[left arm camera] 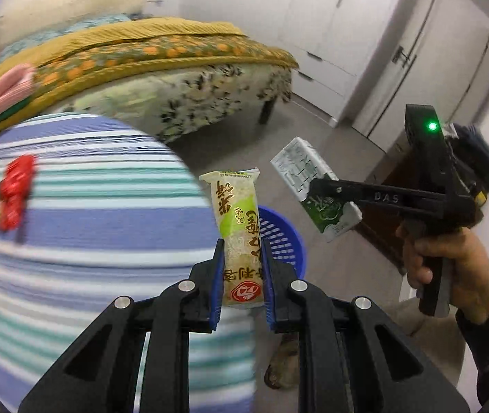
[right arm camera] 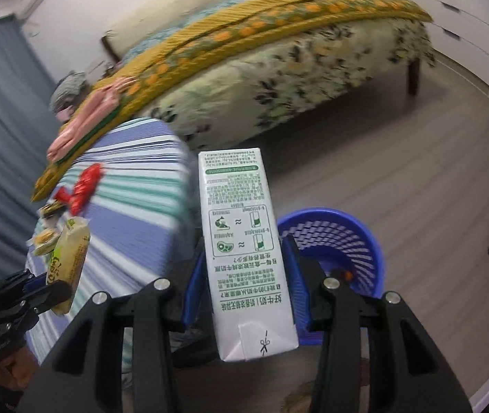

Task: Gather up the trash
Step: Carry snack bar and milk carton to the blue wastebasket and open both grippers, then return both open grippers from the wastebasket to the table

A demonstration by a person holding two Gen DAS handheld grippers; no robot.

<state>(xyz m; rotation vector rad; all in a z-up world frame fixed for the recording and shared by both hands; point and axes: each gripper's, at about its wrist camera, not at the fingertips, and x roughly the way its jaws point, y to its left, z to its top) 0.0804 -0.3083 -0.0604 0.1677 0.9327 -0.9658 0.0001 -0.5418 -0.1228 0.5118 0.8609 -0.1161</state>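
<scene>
My left gripper (left arm camera: 243, 254) is shut on a yellow-green snack packet (left arm camera: 236, 213), held upright over the edge of a striped table (left arm camera: 72, 206). My right gripper (right arm camera: 244, 251) is shut on a white and green milk carton (right arm camera: 241, 227). A blue mesh basket (right arm camera: 341, 241) stands on the floor just beyond and right of the carton; in the left wrist view the basket (left arm camera: 284, 241) shows behind the packet. Each gripper appears in the other's view: the right gripper (left arm camera: 327, 192) with the carton (left arm camera: 299, 168), the left gripper (right arm camera: 48, 285) with the packet (right arm camera: 69, 258). Both views are motion-blurred.
Red wrappers (right arm camera: 84, 186) and several small packets (right arm camera: 46, 237) lie on the striped table (right arm camera: 134, 206). A bed (right arm camera: 279, 79) with a yellow cover stands behind it. White wardrobe doors (left arm camera: 330, 34) line the far wall. A hand (left arm camera: 451, 258) holds the right gripper's handle.
</scene>
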